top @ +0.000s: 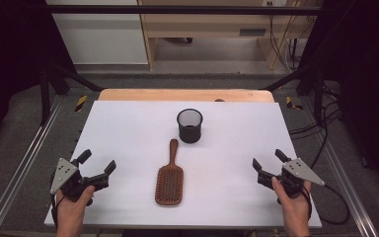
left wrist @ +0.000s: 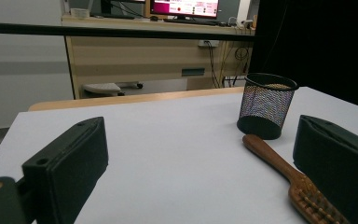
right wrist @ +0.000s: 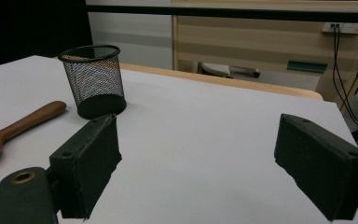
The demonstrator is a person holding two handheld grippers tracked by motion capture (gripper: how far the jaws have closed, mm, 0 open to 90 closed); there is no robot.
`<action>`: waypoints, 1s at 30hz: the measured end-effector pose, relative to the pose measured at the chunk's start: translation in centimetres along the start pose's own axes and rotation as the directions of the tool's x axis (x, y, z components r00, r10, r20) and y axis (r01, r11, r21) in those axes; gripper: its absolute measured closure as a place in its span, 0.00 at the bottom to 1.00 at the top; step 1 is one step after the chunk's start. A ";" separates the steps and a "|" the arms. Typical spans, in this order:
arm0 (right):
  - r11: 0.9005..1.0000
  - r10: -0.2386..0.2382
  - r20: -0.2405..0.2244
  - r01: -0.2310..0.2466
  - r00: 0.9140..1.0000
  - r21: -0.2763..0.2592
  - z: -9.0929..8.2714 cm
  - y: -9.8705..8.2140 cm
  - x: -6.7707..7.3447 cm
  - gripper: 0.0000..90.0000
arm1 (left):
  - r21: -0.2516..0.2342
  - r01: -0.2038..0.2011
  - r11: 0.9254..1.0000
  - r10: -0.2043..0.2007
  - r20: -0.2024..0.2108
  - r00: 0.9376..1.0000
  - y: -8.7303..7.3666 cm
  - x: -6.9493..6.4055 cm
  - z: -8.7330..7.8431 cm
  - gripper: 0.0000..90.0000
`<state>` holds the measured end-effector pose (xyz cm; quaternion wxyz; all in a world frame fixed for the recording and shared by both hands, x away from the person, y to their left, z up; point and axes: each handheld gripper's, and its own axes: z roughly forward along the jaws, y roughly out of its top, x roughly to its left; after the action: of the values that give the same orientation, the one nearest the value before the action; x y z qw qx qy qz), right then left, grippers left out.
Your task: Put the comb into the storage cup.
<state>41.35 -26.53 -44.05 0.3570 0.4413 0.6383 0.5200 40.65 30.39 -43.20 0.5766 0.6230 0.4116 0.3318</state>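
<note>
While the left tongs [top: 97,164] hover spread at the table's [top: 128,128] near left corner, a wooden hairbrush [top: 170,178] lies mid-table, handle toward the mesh cup [top: 190,125]; the right tongs [top: 268,161] gape, holding nothing.

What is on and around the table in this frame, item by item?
hairbrush: one, brown wood, bristles up, at the table's middle, handle pointing at the cup
mesh pen cup: one, black, upright, just beyond the brush handle, apart from it
table: one, white top with a wooden far edge
desk: one, light wood, on the floor beyond the table
left claw: one, black, open and holding nothing, near the table's left corner
right claw: one, black, open and holding nothing, near the right edge
hands: two, one gripping each claw
</note>
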 end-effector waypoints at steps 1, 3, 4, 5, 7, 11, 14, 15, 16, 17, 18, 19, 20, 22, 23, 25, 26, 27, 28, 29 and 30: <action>1.000 -0.001 0.005 0.001 1.000 -0.001 0.0 0.0 0.0 0.14 | 0.000 0.004 1.000 -0.004 0.000 1.000 0.0 0.0 0.0 0.04; 1.000 -0.002 0.005 0.002 1.000 -0.001 0.0 0.0 -0.1 0.14 | 0.001 0.004 1.000 -0.004 0.000 1.000 0.0 0.0 0.0 0.04; 1.000 0.000 0.004 0.001 1.000 -0.002 0.0 -0.1 -0.2 0.14 | 0.004 0.002 1.000 -0.002 0.001 1.000 0.0 0.0 0.1 0.04; 1.000 0.000 0.005 0.000 1.000 -0.003 0.0 -0.1 -0.1 0.14 | 0.007 -0.001 1.000 0.001 0.004 1.000 0.0 -0.1 0.0 0.04; 1.000 -0.001 0.009 0.001 1.000 -0.003 0.0 -0.1 -0.1 0.14 | 0.006 -0.001 1.000 0.001 0.004 1.000 0.0 -0.2 0.0 0.04; 1.000 0.001 0.006 -0.001 1.000 -0.004 0.0 -0.1 0.0 0.14 | 0.012 -0.006 1.000 0.006 -0.002 1.000 0.1 -0.4 0.0 0.07; 1.000 0.002 0.004 -0.002 1.000 -0.005 0.0 -0.1 0.0 0.14 | 0.021 -0.018 1.000 0.018 0.001 1.000 0.1 -0.5 0.1 0.12; 1.000 0.002 0.003 -0.002 1.000 -0.005 0.0 -0.1 0.0 0.14 | 0.027 -0.019 0.999 0.019 0.002 1.000 0.1 -0.6 0.1 0.12; 1.000 -0.001 0.003 0.001 1.000 -0.005 0.1 -0.1 0.1 0.14 | 0.030 -0.011 0.999 0.011 0.012 1.000 0.2 -0.7 0.2 0.17; 1.000 -0.001 0.002 0.001 1.000 -0.004 0.1 -0.1 0.1 0.14 | 0.035 -0.011 0.999 0.011 0.021 1.000 0.3 -0.8 0.2 0.21; 1.000 -0.001 0.001 0.001 1.000 -0.002 0.1 -0.1 0.1 0.14 | 0.037 -0.015 0.999 0.014 0.024 1.000 0.4 -0.9 0.1 0.27; 1.000 -0.001 0.001 0.001 1.000 -0.002 0.1 -0.1 0.1 0.14 | 0.037 -0.015 0.999 0.014 0.024 1.000 0.4 -0.9 0.1 0.35; 1.000 -0.003 0.002 0.003 1.000 -0.002 0.1 -0.2 0.2 0.14 | 0.049 -0.019 0.999 0.017 0.044 0.999 0.4 -1.1 0.2 0.40; 1.000 -0.002 0.001 0.002 1.000 -0.003 0.1 -0.2 0.2 0.13 | 0.058 -0.020 0.998 0.018 0.050 0.999 0.5 -1.2 0.3 0.45; 1.000 -0.001 -0.001 0.001 1.000 -0.006 0.1 -0.2 0.2 0.13 | 0.063 -0.020 0.998 0.016 0.060 0.998 0.4 -1.2 0.3 0.53; 1.000 0.000 -0.003 0.000 1.000 -0.006 0.1 -0.1 0.2 0.13 | 0.092 -0.017 0.996 0.010 0.079 0.997 0.4 -1.5 0.6 0.68; 1.000 0.001 -0.004 -0.001 1.000 -0.006 0.1 -0.2 0.2 0.13 | 0.092 -0.017 0.996 0.010 0.079 0.997 0.4 -1.5 0.6 0.74; 1.000 0.001 -0.004 -0.001 1.000 -0.006 0.1 -0.2 0.2 0.13 | 0.099 -0.016 0.995 0.005 0.104 0.995 0.5 -1.7 0.8 0.74; 1.000 -0.001 -0.007 0.001 1.000 -0.006 0.2 -0.2 0.3 0.13 | 0.111 -0.031 0.993 0.015 0.142 0.990 0.6 -2.0 1.3 0.83; 1.000 -0.001 -0.011 0.001 1.000 -0.004 0.3 -0.2 0.3 0.13 | 0.111 -0.031 0.993 0.015 0.142 0.990 0.6 -2.0 1.3 0.90; 1.000 -0.001 -0.011 0.001 1.000 -0.004 0.3 -0.2 0.3 0.13 | 0.121 -0.033 0.992 0.011 0.175 0.985 0.7 -2.2 1.6 0.90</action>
<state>41.42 -26.13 -44.29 0.3546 0.4374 0.6393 0.5237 41.22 27.67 -42.52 0.5669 0.6885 0.3725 0.2566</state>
